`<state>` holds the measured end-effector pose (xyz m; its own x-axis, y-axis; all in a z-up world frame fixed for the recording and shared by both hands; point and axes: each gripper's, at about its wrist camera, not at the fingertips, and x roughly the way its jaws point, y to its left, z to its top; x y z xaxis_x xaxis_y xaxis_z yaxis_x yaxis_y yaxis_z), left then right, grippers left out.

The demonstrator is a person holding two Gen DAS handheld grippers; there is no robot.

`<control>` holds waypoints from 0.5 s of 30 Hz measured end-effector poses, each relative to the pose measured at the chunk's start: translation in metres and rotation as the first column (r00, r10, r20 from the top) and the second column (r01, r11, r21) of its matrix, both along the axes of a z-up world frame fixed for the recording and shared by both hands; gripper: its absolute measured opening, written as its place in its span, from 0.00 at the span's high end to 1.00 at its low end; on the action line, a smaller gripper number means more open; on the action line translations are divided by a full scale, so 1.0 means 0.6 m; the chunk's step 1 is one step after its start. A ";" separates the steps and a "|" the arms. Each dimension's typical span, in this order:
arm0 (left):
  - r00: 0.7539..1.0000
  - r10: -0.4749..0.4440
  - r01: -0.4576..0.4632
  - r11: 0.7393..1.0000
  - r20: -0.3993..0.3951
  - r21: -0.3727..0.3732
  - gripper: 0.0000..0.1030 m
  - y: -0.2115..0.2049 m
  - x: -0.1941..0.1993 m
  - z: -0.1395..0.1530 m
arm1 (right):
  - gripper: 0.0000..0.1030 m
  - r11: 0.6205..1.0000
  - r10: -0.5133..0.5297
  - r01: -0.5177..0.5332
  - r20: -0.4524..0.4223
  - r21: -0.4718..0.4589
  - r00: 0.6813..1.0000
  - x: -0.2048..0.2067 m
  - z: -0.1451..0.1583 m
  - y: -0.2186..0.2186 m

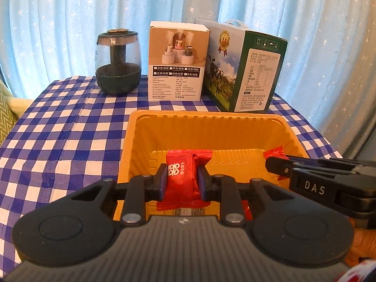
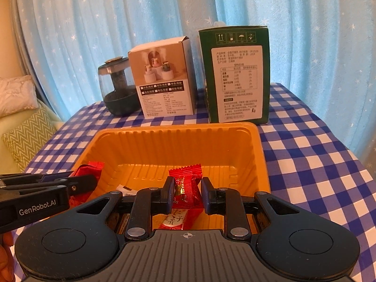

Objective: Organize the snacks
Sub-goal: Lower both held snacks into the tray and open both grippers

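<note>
My left gripper [image 1: 181, 179] pinches a light, crinkly red snack packet [image 1: 185, 176] mid-body over the orange tray [image 1: 211, 119]; my right gripper [image 2: 186, 192], alongside, loosely brackets another packet [image 2: 186, 183].

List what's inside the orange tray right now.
Inside the orange tray: red snack packets, one held in the left gripper, one between the right gripper's jaws, plus a pink-and-white packet. The grippers hide the tray's near floor.
</note>
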<state>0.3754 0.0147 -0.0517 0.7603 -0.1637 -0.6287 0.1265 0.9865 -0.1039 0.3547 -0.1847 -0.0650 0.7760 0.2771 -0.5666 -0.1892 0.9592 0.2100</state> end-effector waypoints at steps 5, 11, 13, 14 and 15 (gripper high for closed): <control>1.000 -0.009 0.009 1.000 -0.001 0.000 0.77 -0.005 0.009 -0.003 | 0.76 1.000 0.000 0.000 -0.008 0.000 1.000 0.008 -0.005 0.001; 1.000 -0.014 0.014 1.000 0.002 -0.005 0.67 -0.007 0.015 -0.008 | 0.76 1.000 -0.001 0.001 -0.014 0.002 1.000 0.009 -0.007 0.003; 1.000 -0.010 0.010 1.000 0.004 -0.004 0.67 -0.006 0.014 -0.007 | 0.76 1.000 -0.003 0.003 -0.014 0.003 1.000 0.010 -0.007 0.001; 1.000 -0.006 0.006 1.000 0.005 -0.005 0.67 -0.004 0.014 -0.006 | 0.76 1.000 -0.003 0.003 -0.015 0.004 1.000 0.010 -0.007 0.001; 1.000 -0.004 0.004 1.000 0.006 -0.006 0.67 -0.003 0.014 -0.005 | 0.76 1.000 -0.003 0.003 -0.015 0.004 1.000 0.010 -0.007 0.001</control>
<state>0.3837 0.0126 -0.0550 0.7631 -0.1704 -0.6234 0.1312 0.9854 -0.1086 0.3610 -0.1839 -0.0692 0.7684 0.2768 -0.5770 -0.1831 0.9590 0.2161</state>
